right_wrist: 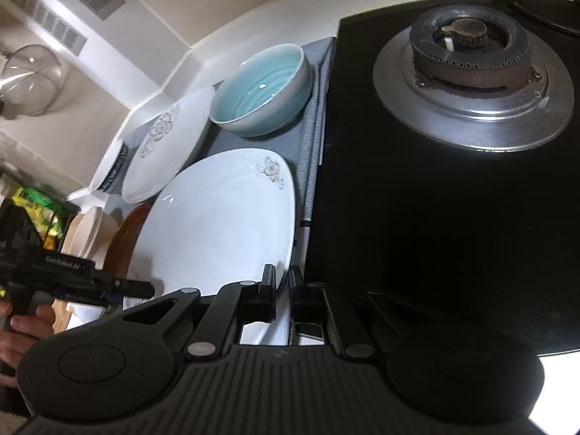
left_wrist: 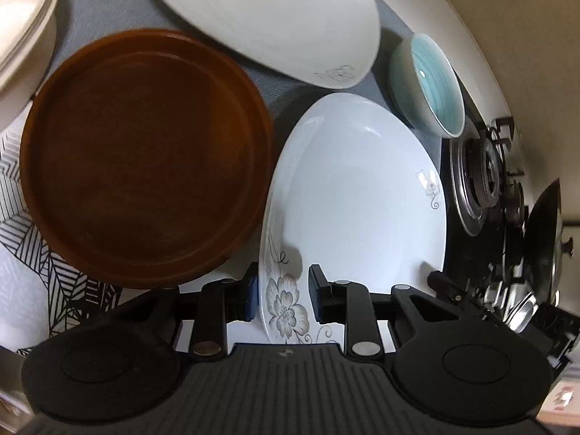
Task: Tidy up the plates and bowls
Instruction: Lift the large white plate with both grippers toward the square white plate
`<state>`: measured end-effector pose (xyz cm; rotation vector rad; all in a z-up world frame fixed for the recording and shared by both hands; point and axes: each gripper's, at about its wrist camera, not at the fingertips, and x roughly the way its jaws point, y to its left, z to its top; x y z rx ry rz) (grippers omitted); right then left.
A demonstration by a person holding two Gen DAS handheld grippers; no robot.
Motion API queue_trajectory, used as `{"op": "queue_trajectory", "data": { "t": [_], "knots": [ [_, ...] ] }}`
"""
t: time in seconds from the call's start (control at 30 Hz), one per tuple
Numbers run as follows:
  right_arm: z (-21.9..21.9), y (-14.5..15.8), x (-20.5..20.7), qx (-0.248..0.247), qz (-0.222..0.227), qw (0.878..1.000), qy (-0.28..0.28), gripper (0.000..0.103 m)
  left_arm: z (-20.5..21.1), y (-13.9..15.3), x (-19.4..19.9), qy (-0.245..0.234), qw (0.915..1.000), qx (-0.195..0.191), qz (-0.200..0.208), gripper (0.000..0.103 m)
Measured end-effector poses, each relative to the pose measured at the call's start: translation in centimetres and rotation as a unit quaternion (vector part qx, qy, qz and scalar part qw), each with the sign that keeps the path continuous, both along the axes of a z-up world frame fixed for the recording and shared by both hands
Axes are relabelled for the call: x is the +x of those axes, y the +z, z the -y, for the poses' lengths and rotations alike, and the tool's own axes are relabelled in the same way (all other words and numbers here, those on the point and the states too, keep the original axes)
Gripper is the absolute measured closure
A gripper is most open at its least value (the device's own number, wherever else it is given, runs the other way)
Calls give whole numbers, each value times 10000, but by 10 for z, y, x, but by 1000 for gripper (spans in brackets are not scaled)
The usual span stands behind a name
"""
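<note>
On the grey mat (left_wrist: 108, 11): two white flowered plates, one brown plate (left_wrist: 145, 156), one teal bowl (right_wrist: 261, 90); the left tool (left_wrist: 282, 299) and the right tool (right_wrist: 282, 290) each pinch the nearer plate's (left_wrist: 355, 195) rim.

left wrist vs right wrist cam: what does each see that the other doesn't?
Left wrist only: the full brown plate, a patterned black-and-white cloth, a steel pan past the stove.
Right wrist only: a glass jar, a wall vent, a blue-patterned bowl, the left gripper.
Both: the near white floral plate, both grippers straddling its rim, the teal bowl, the far white plate, the burner.
</note>
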<state>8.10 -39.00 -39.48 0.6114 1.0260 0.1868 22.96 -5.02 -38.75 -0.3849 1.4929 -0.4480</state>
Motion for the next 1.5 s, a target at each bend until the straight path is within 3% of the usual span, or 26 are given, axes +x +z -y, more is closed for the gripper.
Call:
{"op": "queue_trajectory", "data": {
  "t": [0.2, 0.33, 0.5, 0.6, 0.83, 0.97, 1.07, 1.23, 1.33, 1.4, 1.5],
  "knots": [
    [15, -17, 8, 684, -266, 9969, -279, 91, 7, -2, 4, 7, 10000, 36, 26, 72],
    [3, -8, 5, 220, -34, 9996, -184, 92, 21, 9, -8, -190, 9984, 444, 287, 74],
    [12, -1, -5, 413, 44, 9984, -378, 94, 21, 22, -12, -122, 9982, 457, 358, 79],
    [13, -4, -9, 367, -5, 9988, -318, 93, 29, 31, -15, -314, 9956, 667, 583, 79],
    [11, -12, -11, 470, -128, 9985, -262, 92, 35, 19, -15, -388, 9919, 1038, 627, 79],
    [14, -16, -6, 627, -219, 9975, -250, 90, 36, 18, -11, -571, 9904, 1059, 674, 78],
    [16, -18, -2, 713, -261, 9969, -230, 88, 39, 18, -7, -675, 9895, 1072, 690, 73],
    [15, -20, 4, 721, -277, 9968, -220, 86, 33, 21, -5, -689, 9907, 916, 728, 52],
    [15, -20, 6, 758, -276, 9965, -233, 85, 37, 24, -4, -769, 9874, 1096, 839, 58],
    [15, -18, 4, 716, -239, 9969, -219, 86, 36, 26, -6, -786, 9852, 1243, 884, 70],
    [26, -19, -3, 1140, -228, 9924, -414, 91, 28, 29, -6, -693, 9886, 1080, 784, 71]
  ]
}}
